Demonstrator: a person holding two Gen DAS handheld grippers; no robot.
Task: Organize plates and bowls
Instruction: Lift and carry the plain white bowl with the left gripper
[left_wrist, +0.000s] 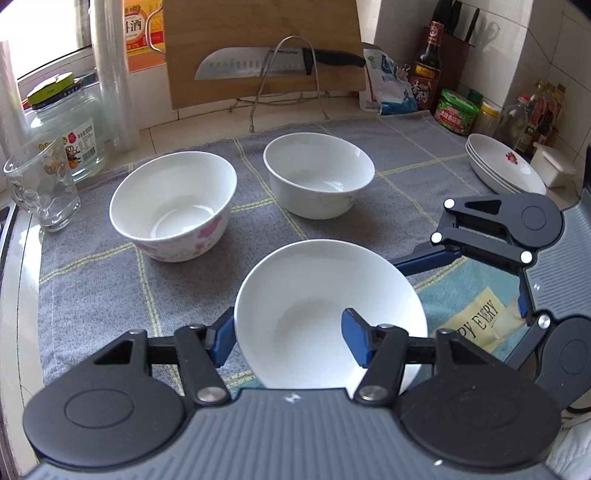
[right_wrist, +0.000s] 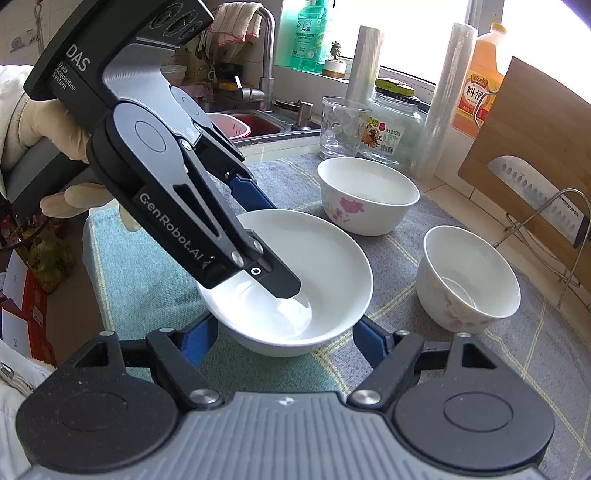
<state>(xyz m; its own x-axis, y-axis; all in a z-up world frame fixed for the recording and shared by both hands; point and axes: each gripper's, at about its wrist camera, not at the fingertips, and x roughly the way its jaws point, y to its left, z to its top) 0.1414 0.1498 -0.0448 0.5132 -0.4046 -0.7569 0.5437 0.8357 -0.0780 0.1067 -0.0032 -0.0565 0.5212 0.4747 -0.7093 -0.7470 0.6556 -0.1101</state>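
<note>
Left gripper (left_wrist: 291, 341): its jaws are clamping the near rim of the shallow white bowl (left_wrist: 325, 295), one blue pad inside the bowl, the other outside its wall.
Right gripper (right_wrist: 284, 338): its jaws are straddling the same bowl, one blue finger showing at each side; whether the pads are pressing the wall cannot be told.
Shallow white bowl: sitting on the grey checked cloth (left_wrist: 92, 288), nearest both cameras.
Pink-flowered bowl (left_wrist: 173, 205): standing upright on the cloth, beyond the shallow bowl.
Plain deep bowl (left_wrist: 319, 173): standing just beside the flowered one.
Stacked plates (left_wrist: 504, 164): lying at the cloth's far right edge.
Gloved hand (right_wrist: 55, 155): gripping the left gripper's handle.
</note>
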